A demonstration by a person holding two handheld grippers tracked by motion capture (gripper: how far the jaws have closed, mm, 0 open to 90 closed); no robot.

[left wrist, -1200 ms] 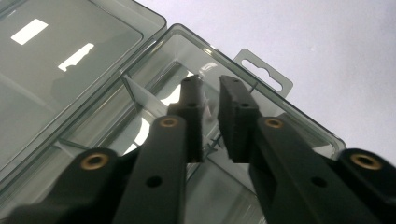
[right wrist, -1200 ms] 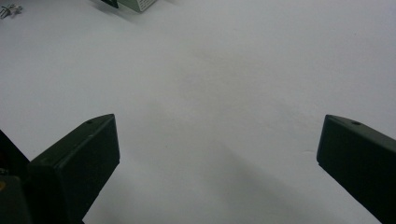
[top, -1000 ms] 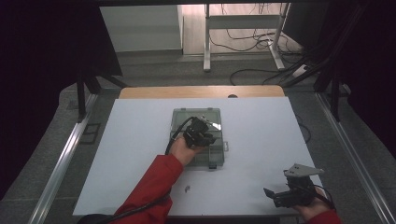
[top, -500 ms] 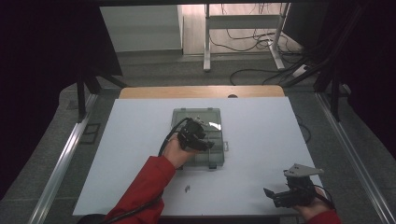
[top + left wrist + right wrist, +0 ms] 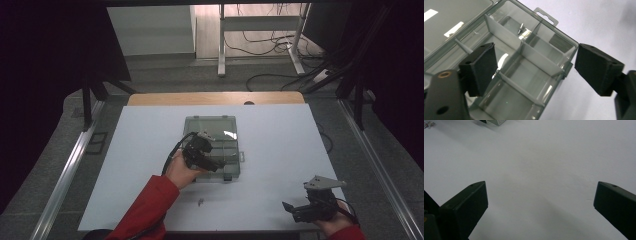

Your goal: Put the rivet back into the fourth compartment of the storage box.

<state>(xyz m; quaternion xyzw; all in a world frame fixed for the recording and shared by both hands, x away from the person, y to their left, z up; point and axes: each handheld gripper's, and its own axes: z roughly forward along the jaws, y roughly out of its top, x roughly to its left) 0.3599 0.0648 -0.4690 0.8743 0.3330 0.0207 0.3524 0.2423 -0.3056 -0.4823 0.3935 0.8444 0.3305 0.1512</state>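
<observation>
A clear plastic compartment box lies in the middle of the white table with its lid folded back. My left gripper hangs over its near compartments. In the left gripper view its jaws stand wide apart above the dividers, and they have just been opening with nothing held between them. A small metal screw lies in a far compartment. My right gripper rests near the table's front right edge, open over bare table.
A tiny screw lies loose on the table in front of the box, also at the top left of the right gripper view as a small screw. The table's front edge runs close to both hands.
My left gripper has drifted a little toward the front left across the box. The right gripper has stayed where it was.
</observation>
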